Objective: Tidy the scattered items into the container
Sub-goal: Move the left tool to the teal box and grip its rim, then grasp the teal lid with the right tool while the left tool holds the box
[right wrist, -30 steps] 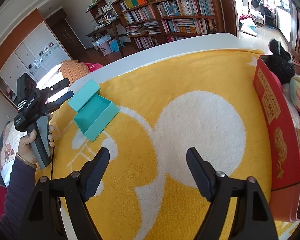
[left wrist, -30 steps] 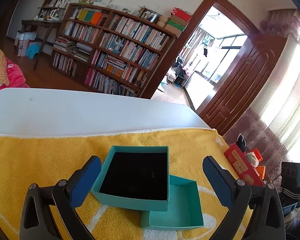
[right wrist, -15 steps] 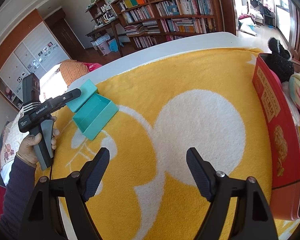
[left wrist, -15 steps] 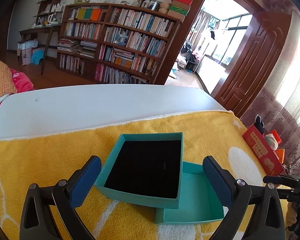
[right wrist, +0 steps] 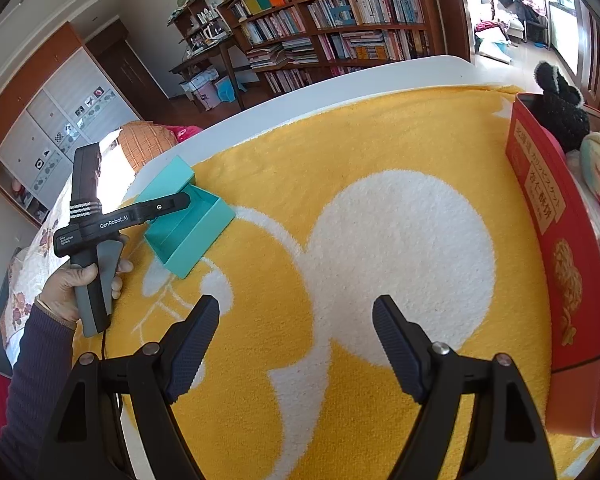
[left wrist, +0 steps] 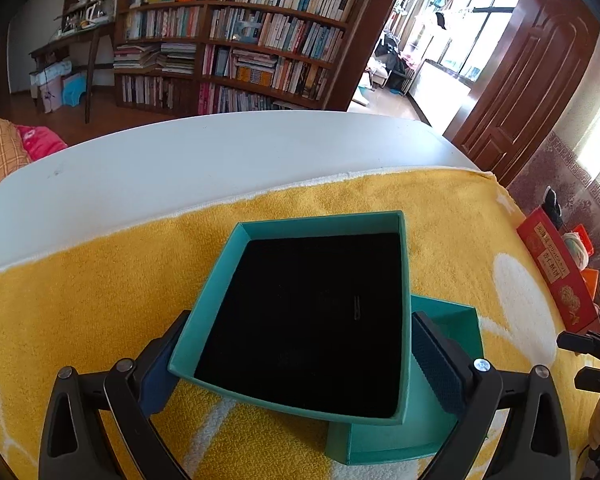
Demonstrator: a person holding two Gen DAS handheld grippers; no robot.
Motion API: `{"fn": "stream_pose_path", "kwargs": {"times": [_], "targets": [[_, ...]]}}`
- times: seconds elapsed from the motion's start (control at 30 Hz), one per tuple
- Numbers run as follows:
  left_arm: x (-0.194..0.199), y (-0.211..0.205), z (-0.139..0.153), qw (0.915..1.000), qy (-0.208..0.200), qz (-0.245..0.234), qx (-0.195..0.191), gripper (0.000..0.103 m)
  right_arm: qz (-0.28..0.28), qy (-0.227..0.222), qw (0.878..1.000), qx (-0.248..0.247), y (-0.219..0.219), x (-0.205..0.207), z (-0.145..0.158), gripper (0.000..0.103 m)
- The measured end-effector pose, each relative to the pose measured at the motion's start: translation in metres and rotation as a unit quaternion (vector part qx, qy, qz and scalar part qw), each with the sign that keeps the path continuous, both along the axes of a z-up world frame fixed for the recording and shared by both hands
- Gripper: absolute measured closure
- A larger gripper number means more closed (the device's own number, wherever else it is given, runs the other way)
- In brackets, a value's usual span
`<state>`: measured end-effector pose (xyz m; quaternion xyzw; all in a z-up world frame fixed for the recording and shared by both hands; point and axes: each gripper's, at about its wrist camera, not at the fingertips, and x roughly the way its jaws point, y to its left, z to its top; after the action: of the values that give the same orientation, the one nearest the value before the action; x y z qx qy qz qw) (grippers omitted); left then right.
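A teal box with a black lining (left wrist: 312, 312) rests tilted on its teal lid (left wrist: 404, 436) on the yellow towel. My left gripper (left wrist: 300, 364) is open, its two fingers on either side of the box, close to its walls. In the right wrist view the teal box (right wrist: 188, 220) lies far left with the left gripper (right wrist: 156, 210) over it. My right gripper (right wrist: 296, 344) is open and empty above the towel's white pattern. A red container (right wrist: 556, 264) stands at the right edge with a black plush toy (right wrist: 560, 108) and knitted items in it.
The yellow and white towel (right wrist: 340, 208) covers a white table (left wrist: 180, 160). The red container also shows in the left wrist view (left wrist: 556, 272) at far right. A bookshelf and a doorway lie beyond the table.
My left gripper has moved forward and down so that its fingers now straddle the teal box. My right gripper has stayed still.
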<state>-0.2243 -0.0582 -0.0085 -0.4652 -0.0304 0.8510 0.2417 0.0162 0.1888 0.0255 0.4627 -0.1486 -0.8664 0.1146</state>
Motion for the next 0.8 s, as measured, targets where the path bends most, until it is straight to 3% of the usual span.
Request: {"fn": "stream_pose_path", "kwargs": {"times": [0.17, 0.37, 0.43, 0.63, 0.8], "targets": [[0.002, -0.001, 0.0, 0.9999, -0.004, 0.014, 0.002, 0.001, 0.001, 0.001, 1.0, -0.001, 0.0, 0.0, -0.001, 0.021], [0.002, -0.013, 0.003, 0.9966, -0.022, 0.064, 0.047, 0.001, 0.02, 0.013, 1.0, 0.005, -0.012, -0.005, 0.005, 0.021], [0.004, -0.015, 0.003, 0.9956, -0.021, 0.073, 0.055, 0.007, 0.036, 0.023, 0.999, 0.014, -0.023, -0.008, 0.01, 0.021], [0.019, -0.025, 0.008, 0.9931, -0.011, 0.101, 0.057, 0.008, 0.097, 0.057, 0.992, 0.06, -0.062, -0.025, 0.02, 0.021], [0.035, -0.043, 0.021, 0.987, 0.008, 0.15, 0.058, 0.009, 0.167, 0.084, 0.976, 0.108, -0.1, -0.047, 0.018, 0.019]]}}
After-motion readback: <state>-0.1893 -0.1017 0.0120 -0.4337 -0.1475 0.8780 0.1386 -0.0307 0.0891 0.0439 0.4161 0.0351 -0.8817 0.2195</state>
